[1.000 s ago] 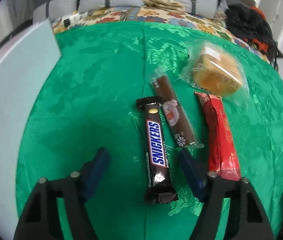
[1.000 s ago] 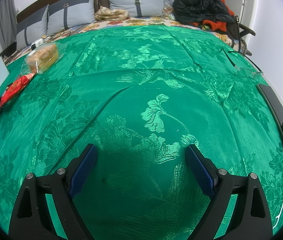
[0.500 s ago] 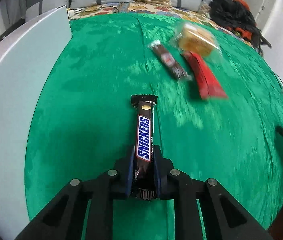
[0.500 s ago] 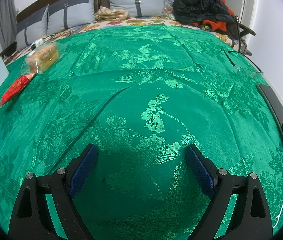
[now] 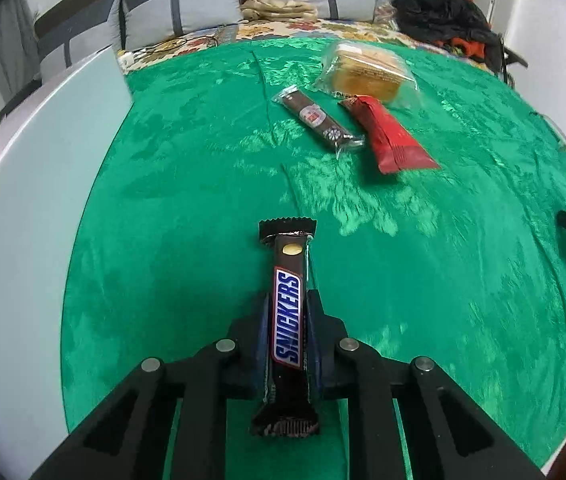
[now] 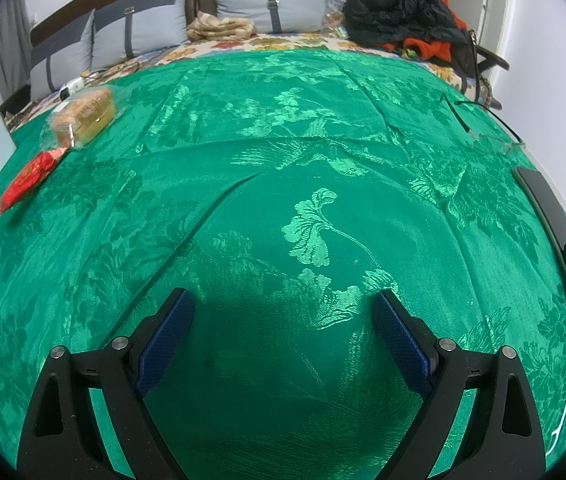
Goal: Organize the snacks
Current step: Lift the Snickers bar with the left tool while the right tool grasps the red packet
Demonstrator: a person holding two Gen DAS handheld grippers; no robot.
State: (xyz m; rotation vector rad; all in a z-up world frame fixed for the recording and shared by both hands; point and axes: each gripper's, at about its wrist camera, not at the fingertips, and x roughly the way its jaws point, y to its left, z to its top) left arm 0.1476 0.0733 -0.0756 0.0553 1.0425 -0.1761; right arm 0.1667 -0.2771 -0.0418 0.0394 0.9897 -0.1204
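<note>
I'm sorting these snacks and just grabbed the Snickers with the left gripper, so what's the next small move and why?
Probably carry the Snickers bar leftward toward the pale box. The left gripper is shut on it, gripping near its lower end. The other snacks lie farther off on the green cloth, and the right gripper is open and empty.

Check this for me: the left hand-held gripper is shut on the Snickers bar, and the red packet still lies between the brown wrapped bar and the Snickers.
One thing is wrong. The left hand-held gripper is shut on the Snickers bar, but the red packet lies on the far side of the brown wrapped bar from it, by the cake packet. The left wrist view shows this.
</note>
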